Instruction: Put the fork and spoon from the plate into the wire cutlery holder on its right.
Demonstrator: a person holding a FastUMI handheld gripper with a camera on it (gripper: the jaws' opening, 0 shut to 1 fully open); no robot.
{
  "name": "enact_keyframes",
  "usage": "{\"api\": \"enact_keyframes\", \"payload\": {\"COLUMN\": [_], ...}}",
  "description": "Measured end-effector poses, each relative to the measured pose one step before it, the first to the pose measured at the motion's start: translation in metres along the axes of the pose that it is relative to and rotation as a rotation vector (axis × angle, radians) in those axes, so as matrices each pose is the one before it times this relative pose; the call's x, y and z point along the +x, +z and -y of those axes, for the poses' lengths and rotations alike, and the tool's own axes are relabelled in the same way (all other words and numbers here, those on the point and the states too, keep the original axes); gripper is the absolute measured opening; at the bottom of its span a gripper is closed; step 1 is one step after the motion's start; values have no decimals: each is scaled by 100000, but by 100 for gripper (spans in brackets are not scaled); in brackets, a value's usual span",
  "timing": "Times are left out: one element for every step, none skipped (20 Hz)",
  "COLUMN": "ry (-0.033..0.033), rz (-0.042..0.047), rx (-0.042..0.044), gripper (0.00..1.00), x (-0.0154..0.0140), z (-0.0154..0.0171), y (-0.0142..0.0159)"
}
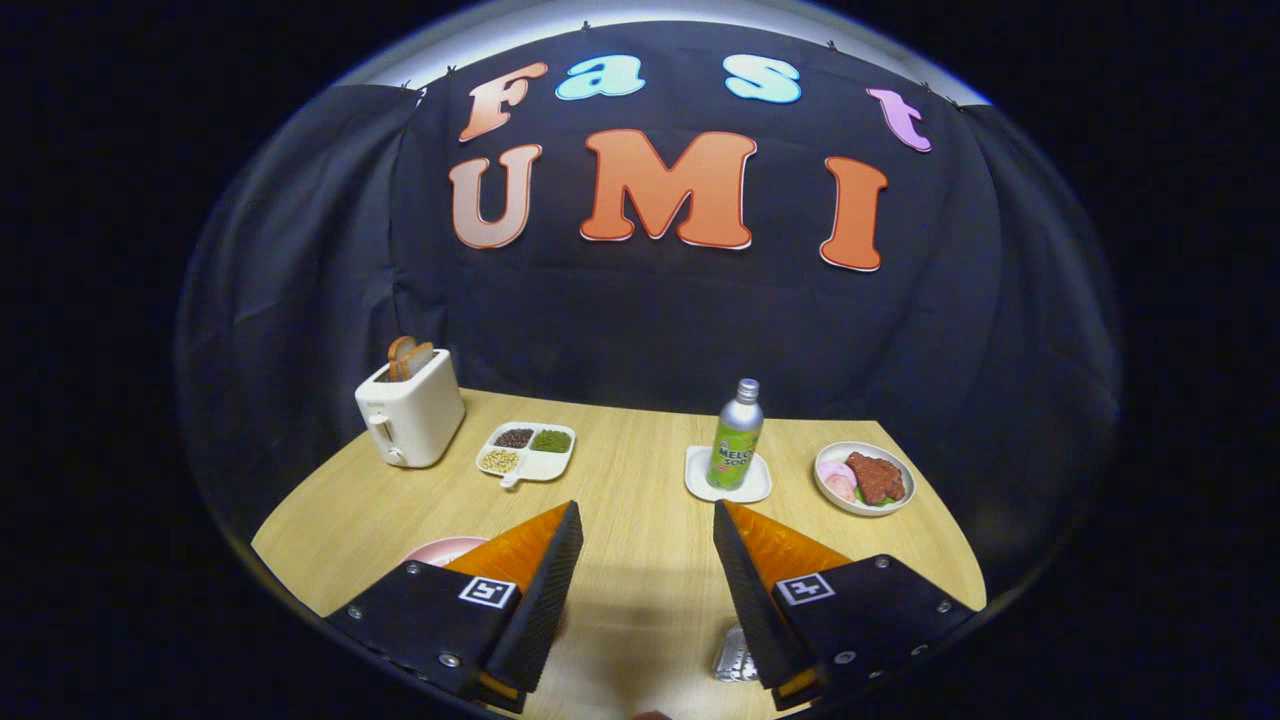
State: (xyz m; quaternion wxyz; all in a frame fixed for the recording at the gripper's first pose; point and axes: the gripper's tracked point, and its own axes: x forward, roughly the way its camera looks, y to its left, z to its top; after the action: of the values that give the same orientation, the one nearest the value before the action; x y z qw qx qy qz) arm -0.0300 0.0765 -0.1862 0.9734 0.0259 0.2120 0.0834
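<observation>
Gripper view. The gripper (647,525) hangs above a light wooden table (640,585), its two fingers spread wide with bare tabletop showing in the gap; released, nothing held. Each finger has a black ribbed pad (548,590) on the inside, an orange wedge behind it and a black block with a small square marker.

Task things: a pink plate (445,549) peeks out from behind the left finger, just a sliver of rim visible. Whether the fork and spoon lie on it cannot be told; the finger hides that spot. Low beside the right finger, on its inner side, a bit of shiny metalwork (735,662) shows, largely covered by the finger; it may be part of the wire cutlery holder, but too little shows to be sure.

Beyond the fingers, far half of the table:
- White toaster (410,412) at far left, bread slices (408,356) standing in its slot.
- Just right of it, a white divided dish (526,452) holding dark, green and pale grains in separate sections, one section bare.
- Ahead of the right finger, a green soda bottle (736,438) with silver cap, upright on a small white square coaster (700,478).
- Further right, apart from the bottle, a white bowl (864,478) with reddish-brown meat, pink slices and a bit of green.
</observation>
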Motion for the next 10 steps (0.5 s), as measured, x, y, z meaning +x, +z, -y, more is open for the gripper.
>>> {"api": "enact_keyframes", "payload": {"ry": [1241,1416,1706,1706,2677,1621,1309,620,915,892], "rz": [-584,-616,-867,-1170,-2767,-1911,-1015,-1014,-1245,-1587], "rx": [-95,-133,-243,-142,210,165,-262,-498,-296,-142], "gripper": [80,82,82,84,84,86,88,93,94,94], "x": [-142,108,126,257,270,173,427,332,289,348], "z": [-696,-969,-1100,-1120,-1356,-1049,-936,-970,-924,-951], "y": [-410,-285,-351,-501,-998,-689,-479,-457,-589,-557]}}
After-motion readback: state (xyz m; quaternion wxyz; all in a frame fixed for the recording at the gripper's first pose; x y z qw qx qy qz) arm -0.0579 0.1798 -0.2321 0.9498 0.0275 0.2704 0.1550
